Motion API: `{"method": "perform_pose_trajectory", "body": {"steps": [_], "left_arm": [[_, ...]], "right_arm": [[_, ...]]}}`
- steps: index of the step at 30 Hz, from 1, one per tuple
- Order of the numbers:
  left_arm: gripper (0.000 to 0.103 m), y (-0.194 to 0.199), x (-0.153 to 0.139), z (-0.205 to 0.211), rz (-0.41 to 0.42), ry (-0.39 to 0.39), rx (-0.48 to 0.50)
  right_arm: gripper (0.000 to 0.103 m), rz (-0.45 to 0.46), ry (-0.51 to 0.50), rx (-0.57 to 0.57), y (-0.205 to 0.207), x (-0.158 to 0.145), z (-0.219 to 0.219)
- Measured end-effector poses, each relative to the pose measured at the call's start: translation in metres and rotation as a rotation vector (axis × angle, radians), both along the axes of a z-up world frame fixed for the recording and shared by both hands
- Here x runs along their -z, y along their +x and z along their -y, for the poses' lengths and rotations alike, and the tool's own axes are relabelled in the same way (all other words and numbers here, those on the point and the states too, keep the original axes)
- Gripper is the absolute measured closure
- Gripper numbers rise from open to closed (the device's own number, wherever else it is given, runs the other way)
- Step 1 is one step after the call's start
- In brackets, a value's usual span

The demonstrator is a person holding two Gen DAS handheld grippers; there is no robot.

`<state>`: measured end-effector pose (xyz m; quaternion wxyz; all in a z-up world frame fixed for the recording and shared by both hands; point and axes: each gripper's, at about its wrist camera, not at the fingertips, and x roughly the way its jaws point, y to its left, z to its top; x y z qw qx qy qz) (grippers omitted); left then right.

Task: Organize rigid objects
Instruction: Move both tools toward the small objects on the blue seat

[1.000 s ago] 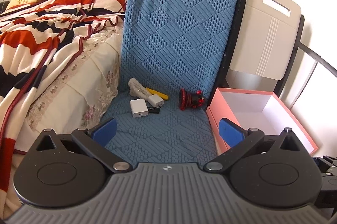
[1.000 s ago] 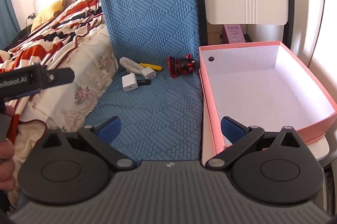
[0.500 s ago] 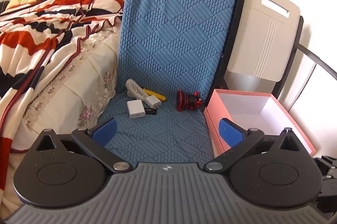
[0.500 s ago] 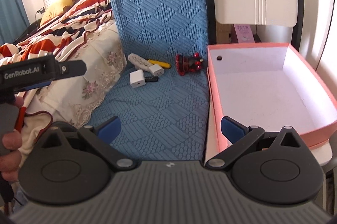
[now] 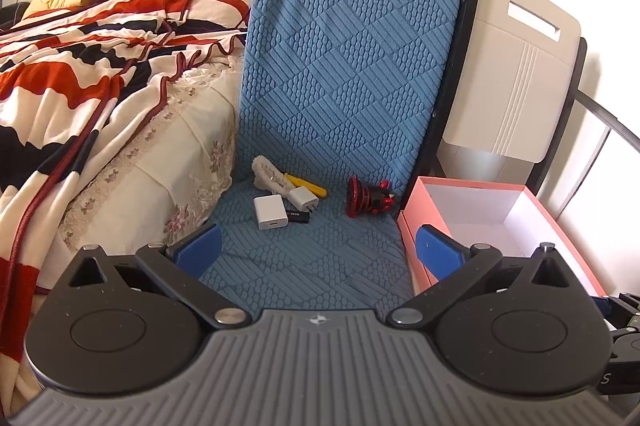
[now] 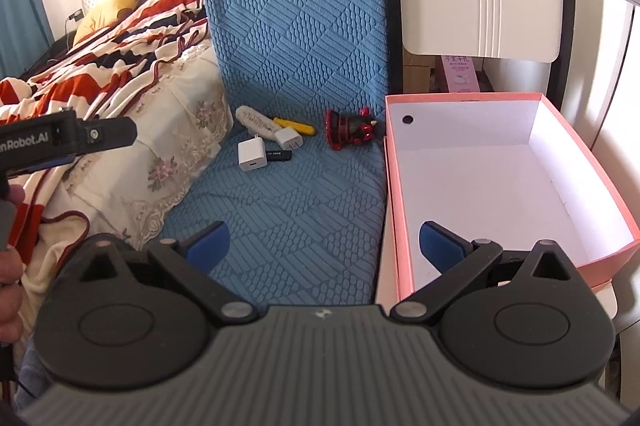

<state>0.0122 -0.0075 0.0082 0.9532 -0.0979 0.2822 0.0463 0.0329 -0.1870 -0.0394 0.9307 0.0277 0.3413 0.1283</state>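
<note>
Small objects lie at the back of a blue quilted seat (image 5: 312, 266): a white square charger (image 5: 270, 211) (image 6: 252, 154), a smaller white plug (image 5: 303, 197) (image 6: 287, 138), a black USB stick (image 5: 298, 216) (image 6: 278, 155), a yellow tool (image 5: 306, 184) (image 6: 295, 126), a white fuzzy piece (image 5: 269, 173) (image 6: 254, 119) and a red toy (image 5: 367, 196) (image 6: 349, 128). An empty pink box (image 5: 504, 222) (image 6: 500, 177) stands to the right. My left gripper (image 5: 318, 252) and right gripper (image 6: 322, 242) are both open, empty, well short of the objects.
A bed with a striped red, white and navy blanket (image 5: 80, 73) borders the seat on the left. A white folded chair back (image 5: 516, 77) leans behind the box. The left gripper's body (image 6: 68, 139) shows at the left of the right wrist view.
Both grippers have drifted slightly, so the objects and box shift a little in view. Jaws stay open. No object has moved.
</note>
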Motion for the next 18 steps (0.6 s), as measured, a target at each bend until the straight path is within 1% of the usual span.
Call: {"method": "perform_pose_trajectory", "body": {"steps": [5,8,10,13,16,18], "left_arm": [[0.000,0.006,-0.002,-0.003,-0.013,-0.010,0.008],[0.000,0.005,-0.005,-0.005,-0.005,-0.021,0.043],[0.000,0.004,-0.007,-0.006,0.002,-0.023,0.043],[0.000,0.006,-0.010,-0.007,-0.006,-0.024,0.039],[0.000,0.005,-0.011,-0.007,-0.004,-0.027,0.053],[0.000,0.004,-0.011,-0.008,-0.005,-0.024,0.048]], "right_arm": [[0.000,-0.012,0.022,0.003,0.001,-0.001,-0.003],[0.000,-0.018,0.039,-0.011,0.004,-0.004,-0.008],[0.000,-0.019,0.059,0.006,0.004,-0.006,-0.007],[0.000,-0.051,0.049,0.058,0.005,-0.005,-0.008],[0.000,-0.053,0.089,0.052,-0.001,-0.004,-0.005],[0.000,-0.047,0.081,0.056,-0.003,-0.006,-0.007]]}}
